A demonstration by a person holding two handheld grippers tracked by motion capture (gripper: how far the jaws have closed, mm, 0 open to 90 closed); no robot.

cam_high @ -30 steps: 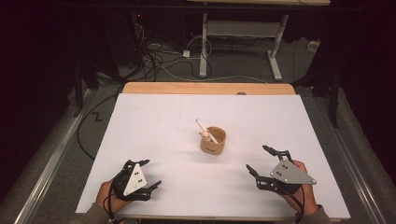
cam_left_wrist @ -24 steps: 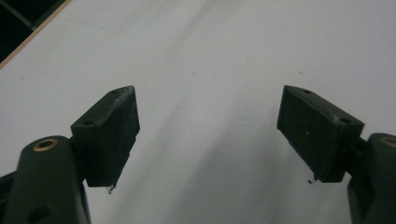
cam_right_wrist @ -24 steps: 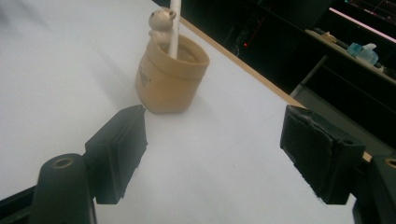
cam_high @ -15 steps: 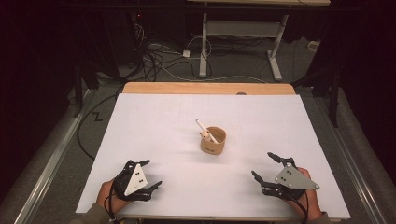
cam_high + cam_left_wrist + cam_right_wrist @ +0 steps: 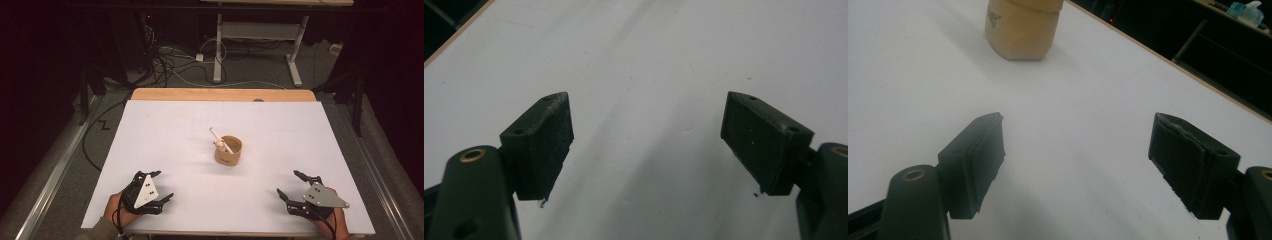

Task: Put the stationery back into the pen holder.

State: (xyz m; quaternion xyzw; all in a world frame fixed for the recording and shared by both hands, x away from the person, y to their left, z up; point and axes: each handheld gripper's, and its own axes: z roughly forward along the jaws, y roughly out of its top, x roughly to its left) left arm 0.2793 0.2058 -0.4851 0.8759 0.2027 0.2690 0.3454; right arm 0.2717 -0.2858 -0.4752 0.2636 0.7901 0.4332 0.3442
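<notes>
**Operator:** With both grippers resting near the front edge of the white table (image 5: pixel 165 130), what is the current configuration?

**Technician:** Left gripper (image 5: pixel 159 189): jaws spread wide, nothing between them. Right gripper (image 5: pixel 293 186): jaws likewise apart and empty. The tan cup (image 5: pixel 228 151) stands upright near the middle of the table, well apart from both. A white stick (image 5: pixel 220 139) leans in it, its top end projecting toward the far left above the rim; a small pale figure sits at the rim beside it, too small to identify.

**Operator:** Which gripper should approach?

**Technician:** Judged from the right gripper view, the cup (image 5: pixel 1022 29) already lies ahead of those jaws, slightly to their left. The right gripper is probably the better choice.

**Operator:** Recommended procedure?

**Technician:** 1. Keep the jaws fully parted during the approach. 2. Align them so the cup wall, or the stick, sits centred between the pads. 3. Close gradually; the cup looks light and may slide or tip if struck on one side. 4. Avoid knocking the projecting stick on the way in.
</notes>
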